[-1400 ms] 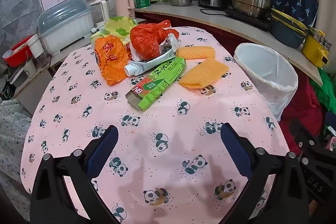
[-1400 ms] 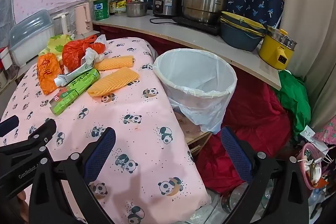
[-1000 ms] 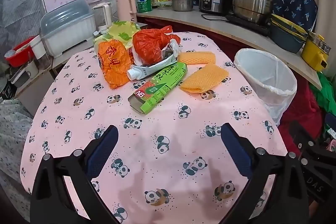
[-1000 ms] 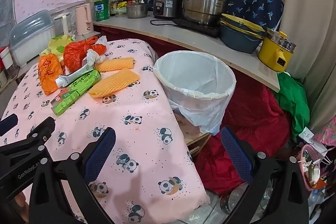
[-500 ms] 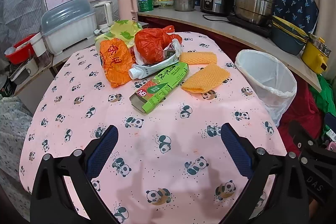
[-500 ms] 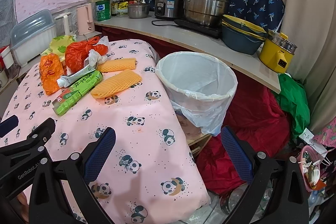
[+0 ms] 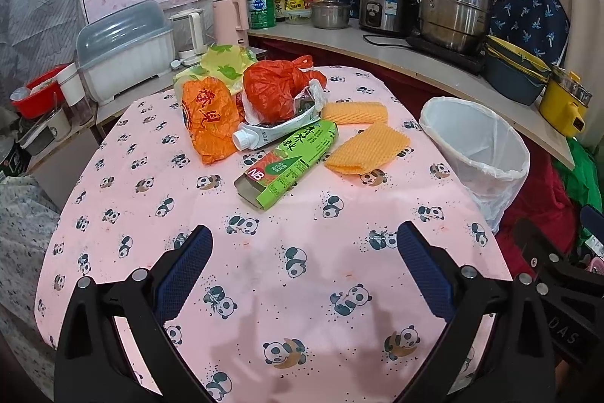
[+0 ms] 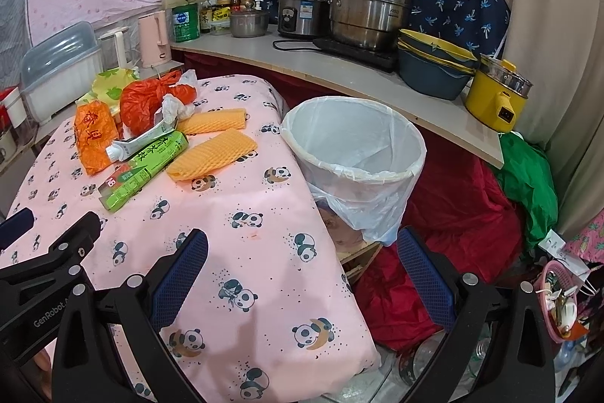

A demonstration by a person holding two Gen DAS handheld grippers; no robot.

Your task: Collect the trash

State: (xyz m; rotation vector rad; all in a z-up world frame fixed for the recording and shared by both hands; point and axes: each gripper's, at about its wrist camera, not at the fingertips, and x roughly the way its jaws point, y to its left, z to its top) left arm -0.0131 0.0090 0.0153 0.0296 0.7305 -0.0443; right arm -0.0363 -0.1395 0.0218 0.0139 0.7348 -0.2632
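Trash lies in a heap at the far side of the pink panda tablecloth (image 7: 302,270): a green carton (image 7: 288,163), a flattened white carton with a cap (image 7: 271,133), an orange wrapper (image 7: 209,118), a red plastic bag (image 7: 273,89), a yellow-green wrapper (image 7: 222,63) and two orange foam nets (image 7: 368,148) (image 7: 356,112). A white-lined bin (image 8: 355,153) stands off the table's right edge. My left gripper (image 7: 304,252) hangs open over the near table, well short of the heap. My right gripper (image 8: 302,255) is open above the table's right edge, beside the bin.
A counter (image 8: 339,67) behind carries a steel pot (image 8: 370,10), rice cooker (image 8: 300,12), stacked bowls (image 8: 434,70) and a yellow pot (image 8: 494,97). A lidded dish box (image 7: 124,51) and pink kettle (image 7: 230,17) stand at back left. Red cloth (image 8: 453,214) lies below the bin.
Both views have shifted slightly; the trash heap sits a little nearer and more to the right in the left wrist view. Both grippers stay open and empty.
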